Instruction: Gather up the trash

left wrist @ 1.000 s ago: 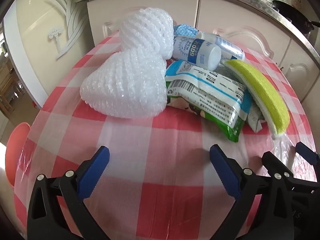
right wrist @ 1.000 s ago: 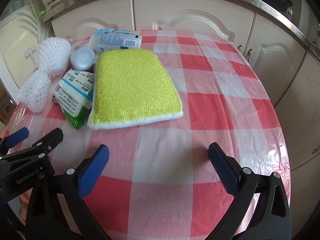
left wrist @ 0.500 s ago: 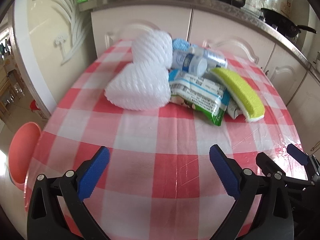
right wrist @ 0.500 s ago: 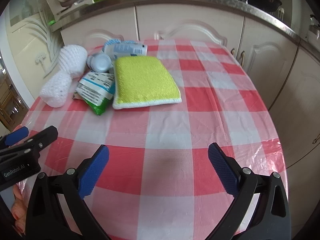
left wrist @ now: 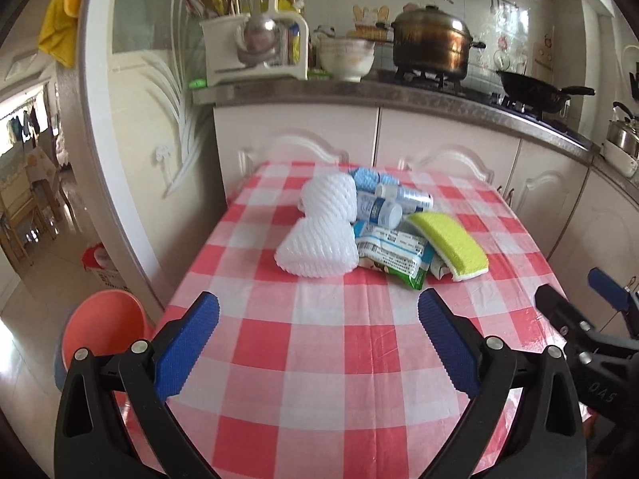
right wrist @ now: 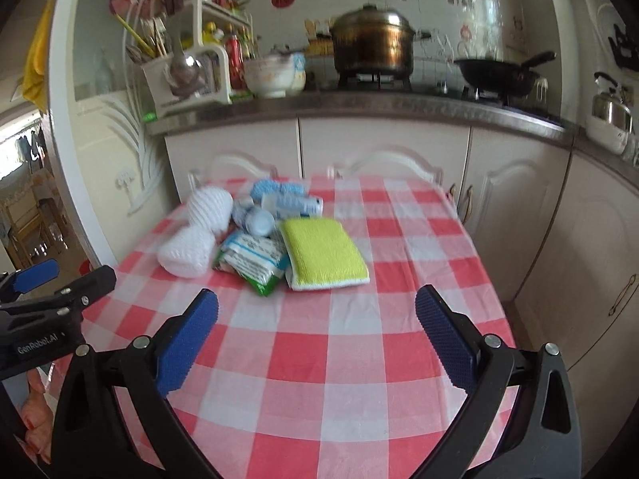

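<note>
Both grippers, left gripper (left wrist: 318, 321) and right gripper (right wrist: 316, 319), have pulled back from the trash pile (left wrist: 371, 225), jaws apart and empty, so I can survey it.

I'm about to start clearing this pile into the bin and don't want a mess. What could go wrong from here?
The white bottles lie on their sides atop the pile, so pulling the green-and-white packet may send them rolling. The foam nets are soft and could slip from an open left gripper. The pink bin sits low beside the table; drops could miss.
</note>
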### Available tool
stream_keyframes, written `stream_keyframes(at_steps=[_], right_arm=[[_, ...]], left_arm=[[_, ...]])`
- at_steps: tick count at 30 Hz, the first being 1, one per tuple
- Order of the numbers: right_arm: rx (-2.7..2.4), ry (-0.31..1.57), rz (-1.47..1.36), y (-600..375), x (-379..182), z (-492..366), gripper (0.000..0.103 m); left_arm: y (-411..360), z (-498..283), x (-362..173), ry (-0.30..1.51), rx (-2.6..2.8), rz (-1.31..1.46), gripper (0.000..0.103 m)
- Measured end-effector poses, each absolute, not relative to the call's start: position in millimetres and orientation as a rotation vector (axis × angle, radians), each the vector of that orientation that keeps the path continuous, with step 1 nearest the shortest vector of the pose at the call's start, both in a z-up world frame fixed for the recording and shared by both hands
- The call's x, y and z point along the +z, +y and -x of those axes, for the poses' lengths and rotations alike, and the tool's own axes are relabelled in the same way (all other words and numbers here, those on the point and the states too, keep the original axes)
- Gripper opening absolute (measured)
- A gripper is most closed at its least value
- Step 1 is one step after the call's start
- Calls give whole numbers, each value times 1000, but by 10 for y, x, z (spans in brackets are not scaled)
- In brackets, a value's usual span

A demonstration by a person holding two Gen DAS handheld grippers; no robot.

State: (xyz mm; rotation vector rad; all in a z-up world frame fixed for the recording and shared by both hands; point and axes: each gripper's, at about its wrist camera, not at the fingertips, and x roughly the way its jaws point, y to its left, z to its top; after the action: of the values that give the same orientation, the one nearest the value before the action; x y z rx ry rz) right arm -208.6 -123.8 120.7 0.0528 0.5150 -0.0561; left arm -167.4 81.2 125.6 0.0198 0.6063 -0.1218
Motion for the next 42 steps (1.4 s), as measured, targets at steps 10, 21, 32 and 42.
stream_keyframes(at_steps=[10, 21, 32, 42], right_arm=[[-48, 289, 58, -908, 1876, 2701, 100], [-85, 132, 134, -707, 2275, 3185, 100], [-64, 90, 106, -711, 2380, 3302, 100], [-65, 67, 108, -668, 2411, 3331, 100]], left_arm=[[962, 2129, 1587, 490, -76, -15, 98], [1074, 2327, 1772, 426, -38, -11, 98], [1106, 2445, 1865, 395, -9, -33, 98], [1188, 2504, 1921, 383, 18, -24, 98]])
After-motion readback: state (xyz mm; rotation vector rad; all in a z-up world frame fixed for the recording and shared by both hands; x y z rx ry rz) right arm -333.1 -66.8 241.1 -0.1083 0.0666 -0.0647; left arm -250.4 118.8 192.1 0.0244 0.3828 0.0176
